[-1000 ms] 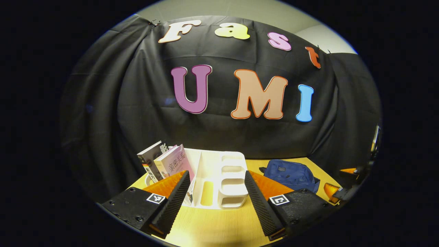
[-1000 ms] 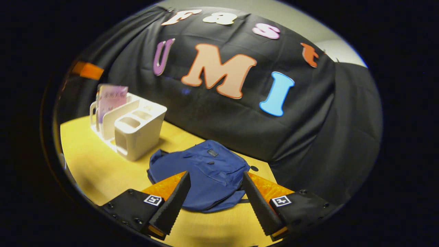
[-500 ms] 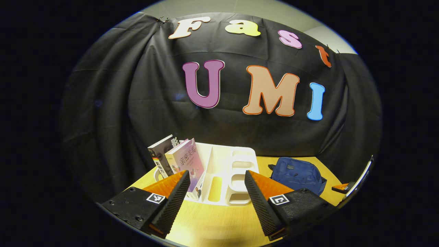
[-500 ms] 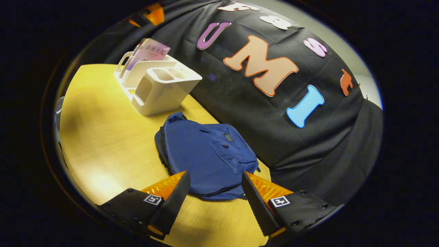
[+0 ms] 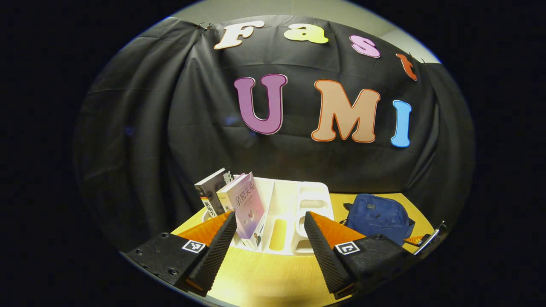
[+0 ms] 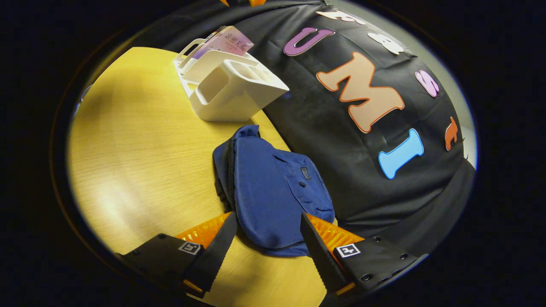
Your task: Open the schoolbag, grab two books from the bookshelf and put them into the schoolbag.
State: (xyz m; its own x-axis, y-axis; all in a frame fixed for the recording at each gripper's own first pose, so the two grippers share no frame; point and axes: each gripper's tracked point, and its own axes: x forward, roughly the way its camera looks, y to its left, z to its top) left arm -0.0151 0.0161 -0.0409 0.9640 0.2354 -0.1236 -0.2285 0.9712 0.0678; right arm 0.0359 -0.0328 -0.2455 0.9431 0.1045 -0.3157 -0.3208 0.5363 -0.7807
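Lying flat on the yellow wooden tabletop (image 6: 128,149), the blue fabric schoolbag (image 6: 273,192) sits at 12 o'clock from the right gripper (image 6: 268,245), jaws spread wide, empty. Left gripper (image 5: 271,247) likewise released, facing the white plastic bookshelf (image 5: 294,213) and two upright books (image 5: 239,200).

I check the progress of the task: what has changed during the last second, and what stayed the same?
The right gripper rolled and closed in on the schoolbag, jaws open, gripping nothing. The left gripper drifted slightly, open before the bookshelf. Both books stayed shelved; the bag stayed closed.
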